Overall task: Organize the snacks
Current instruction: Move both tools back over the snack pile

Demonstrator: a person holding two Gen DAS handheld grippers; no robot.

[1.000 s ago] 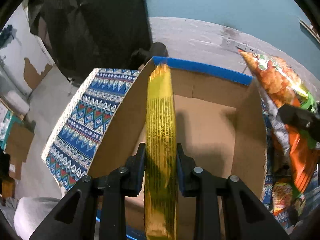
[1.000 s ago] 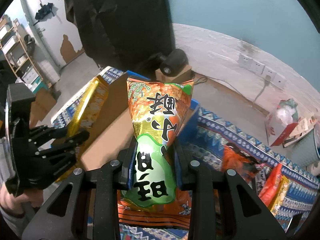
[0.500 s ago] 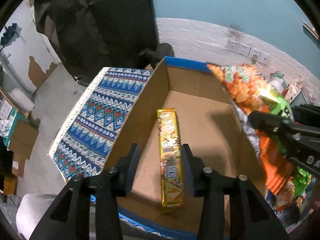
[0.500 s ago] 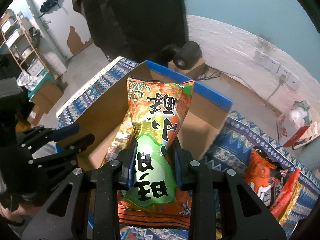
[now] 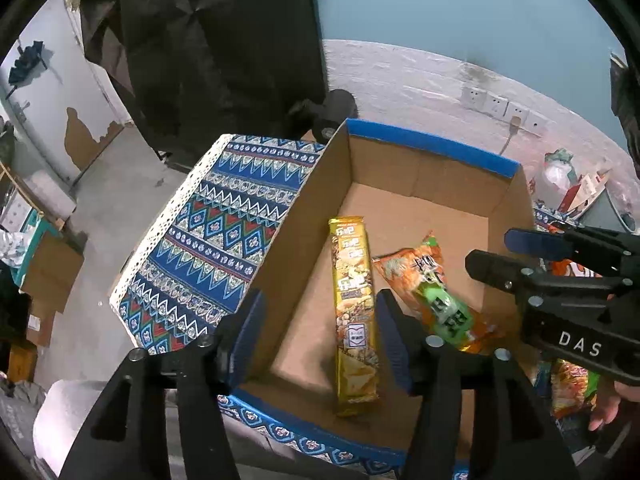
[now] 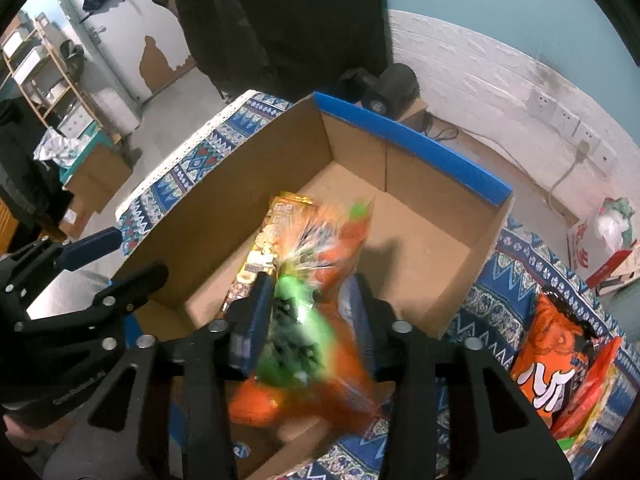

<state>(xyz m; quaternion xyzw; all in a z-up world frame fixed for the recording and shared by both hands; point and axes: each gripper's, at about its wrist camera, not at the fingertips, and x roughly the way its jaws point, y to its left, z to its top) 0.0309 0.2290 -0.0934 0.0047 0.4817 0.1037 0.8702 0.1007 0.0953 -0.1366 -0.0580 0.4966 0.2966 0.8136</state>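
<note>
Cluttered storeroom: peeling door (image 5: 86, 136), wooden shelving (image 6: 48, 76), stacked cartons (image 5: 44, 276).

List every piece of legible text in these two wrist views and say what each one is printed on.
"DAS": white letters on the black body of the right gripper, seen from the left wrist.
Yellow snack pack in the cardboard box: printed characters, too small to read.
Orange-and-green chip bag: dark characters on its green patch, too skewed to read; motion-blurred in the right wrist view.
Orange bag on the patterned cloth: large white stylised characters, which I cannot read.

Cardboard box (image 5: 416, 168): far half bare floor; near half blocked by gold packet (image 5: 354, 304), orange-green bag (image 5: 436, 300).
</note>
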